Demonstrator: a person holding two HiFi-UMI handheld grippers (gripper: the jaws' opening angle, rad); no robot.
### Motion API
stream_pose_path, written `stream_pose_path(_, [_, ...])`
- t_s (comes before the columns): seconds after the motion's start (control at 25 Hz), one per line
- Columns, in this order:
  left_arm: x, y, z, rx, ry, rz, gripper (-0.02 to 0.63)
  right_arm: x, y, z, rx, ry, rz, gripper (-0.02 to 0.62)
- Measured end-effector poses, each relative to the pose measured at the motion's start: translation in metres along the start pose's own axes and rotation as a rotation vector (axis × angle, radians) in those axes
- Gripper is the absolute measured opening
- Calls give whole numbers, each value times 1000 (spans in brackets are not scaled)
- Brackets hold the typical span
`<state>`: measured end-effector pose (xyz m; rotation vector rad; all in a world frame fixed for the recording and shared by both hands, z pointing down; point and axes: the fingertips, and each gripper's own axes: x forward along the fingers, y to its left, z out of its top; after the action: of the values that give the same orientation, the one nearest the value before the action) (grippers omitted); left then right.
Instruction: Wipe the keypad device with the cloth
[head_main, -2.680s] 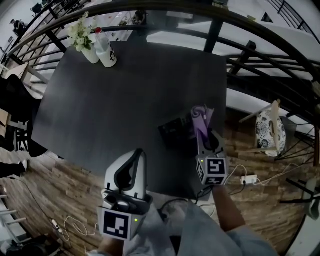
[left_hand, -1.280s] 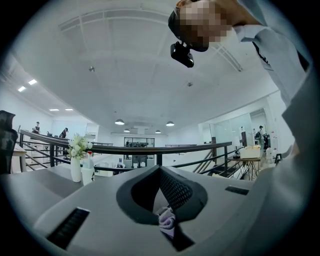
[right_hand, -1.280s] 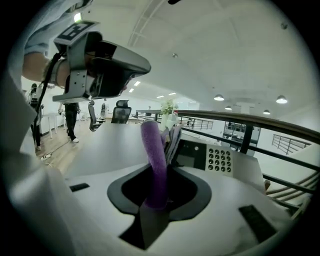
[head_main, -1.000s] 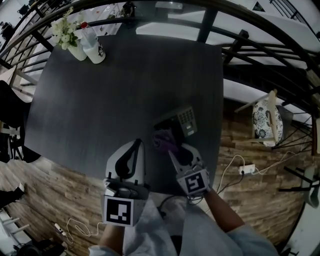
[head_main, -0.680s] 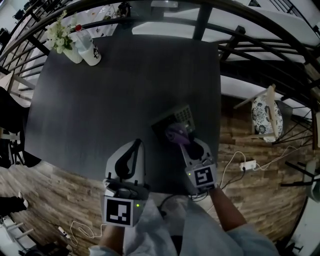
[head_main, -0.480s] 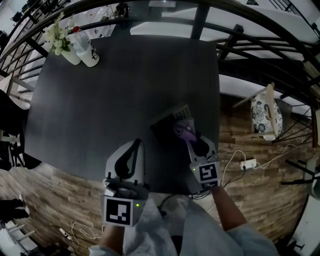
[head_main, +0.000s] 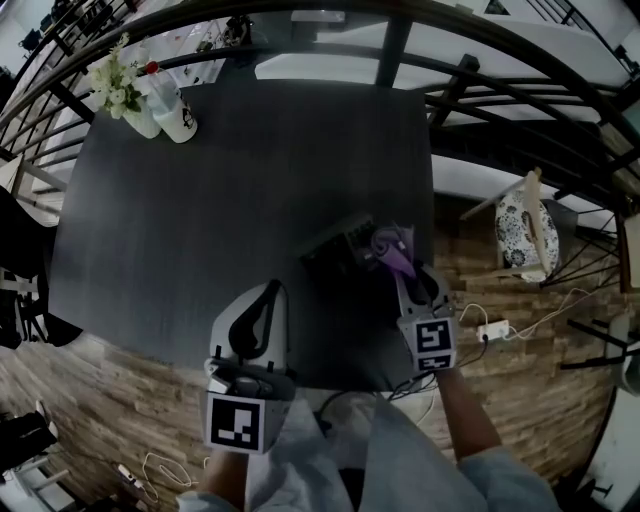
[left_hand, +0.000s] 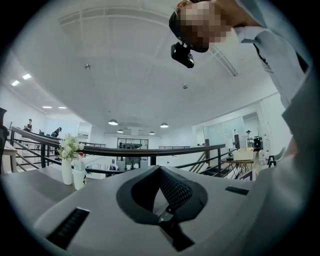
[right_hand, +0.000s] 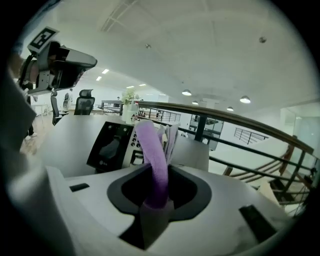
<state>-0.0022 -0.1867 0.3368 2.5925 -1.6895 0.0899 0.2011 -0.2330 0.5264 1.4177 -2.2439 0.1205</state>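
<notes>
As railings (head_main: 392, 48) curve behind, table (head_main: 230, 170) (dark) bears keypad (head_main: 335, 250).

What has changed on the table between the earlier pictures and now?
The right hand-held gripper, shut on the purple cloth, drew it across the keypad device from its near-left part to its right edge. Nothing was let go. The left hand-held gripper, shut and empty, and the device stayed put.
</notes>
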Motion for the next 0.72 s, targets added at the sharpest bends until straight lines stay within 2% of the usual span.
stream_pose_path(0.12, [-1, 3, 5, 4, -15, -3, 12, -1, -6, 36, -107, -71, -1, 98])
stream_pose_path(0.32, [-5, 6, 8, 6, -30, 0, 12, 9, 0, 86, -349, -148, 38, 98])
stream_pose_path(0.72, [-19, 22, 9, 5, -29, 47, 12, 37, 79, 135, -857, -279, 245, 98])
